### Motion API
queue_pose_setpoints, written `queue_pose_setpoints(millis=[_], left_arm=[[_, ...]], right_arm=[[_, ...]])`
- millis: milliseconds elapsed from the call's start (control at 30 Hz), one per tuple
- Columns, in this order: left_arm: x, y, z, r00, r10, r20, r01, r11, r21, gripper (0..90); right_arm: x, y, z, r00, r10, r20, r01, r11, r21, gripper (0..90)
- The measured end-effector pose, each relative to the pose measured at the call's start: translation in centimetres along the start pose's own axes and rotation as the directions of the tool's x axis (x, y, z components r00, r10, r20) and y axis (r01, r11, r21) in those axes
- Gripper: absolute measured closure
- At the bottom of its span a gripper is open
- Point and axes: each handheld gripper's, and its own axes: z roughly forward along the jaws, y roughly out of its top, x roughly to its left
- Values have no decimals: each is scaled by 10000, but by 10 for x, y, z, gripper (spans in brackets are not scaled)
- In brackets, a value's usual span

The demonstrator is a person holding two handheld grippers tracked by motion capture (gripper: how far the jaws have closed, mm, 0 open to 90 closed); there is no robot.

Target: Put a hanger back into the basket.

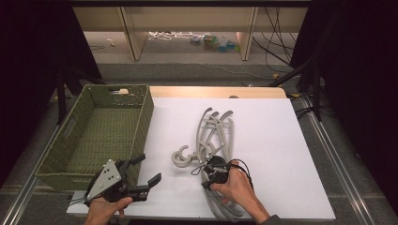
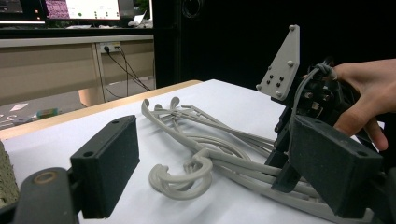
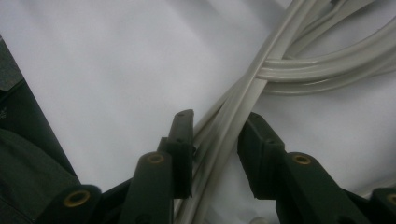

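Note:
A tangle of grey plastic hangers [image 1: 213,136] lies on the white table top [image 1: 267,140], their hooks [image 1: 182,158] pointing left. My right gripper [image 1: 206,176] sits low over the near end of the pile, held from behind by a hand. In the right gripper view its jaws straddle two or three hanger bars [image 3: 243,98] with a small gap on the right side, so the right gripper [image 3: 215,126] is open. My left gripper [image 1: 149,168] hovers at the front left, open and holding nothing. The left gripper [image 2: 210,168] faces the hangers [image 2: 210,144].
A green woven basket [image 1: 141,117] stands at the table's left, close beside my left gripper. The right half of the white top [image 1: 291,168] is bare. Beyond the table are shelf legs, cables and small items on the floor.

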Motion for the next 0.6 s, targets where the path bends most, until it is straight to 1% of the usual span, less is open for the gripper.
queue_pose_setpoints(millis=[67,100,167,233,300,333,400,433,467,533,567,600], left_arm=[[0,0,0,10000,10,7,-10,10000,-9,161],[0,0,0,10000,11,8,-11,10000,-8,161],[0,0,0,10000,12,4,-12,10000,0,161],[0,0,0,10000,-1,6,1,10000,8,161],[0,0,1,10000,-15,78,15,10000,-28,170],[0,-1,1,9999,-12,101,12,10000,-35,170],[-1,0,1,10000,-35,66,35,10000,-22,170],[-1,0,0,10000,5,33,-5,10000,26,169],[-1,0,0,10000,-49,11,49,10000,21,168],[0,0,0,10000,-27,7,27,10000,33,167],[0,0,0,10000,-21,21,21,10000,40,167],[0,0,0,10000,-37,32,37,10000,26,169]], right_arm=[[0,0,1,10000,-26,13,26,10000,58,676],[0,0,0,10000,43,20,-44,9999,108,677],[-1,-1,-1,10000,83,-44,-83,10000,-5,701],[-1,0,-7,9994,136,-332,-143,9997,-221,712],[-1,-1,-8,9996,-16,-283,14,10000,-80,715],[-1,-1,-8,9996,-16,-283,14,10000,-80,715],[-1,-1,-6,9996,-11,-267,13,10000,54,710],[-1,-1,-5,9996,-57,-273,59,10000,71,710],[-1,0,-5,9996,-79,-266,81,10000,54,709],[0,0,-3,9998,-147,-156,148,9999,84,690],[1,0,-2,9998,-186,32,186,9998,83,711],[2,0,-3,9996,-276,87,275,9996,74,717]])
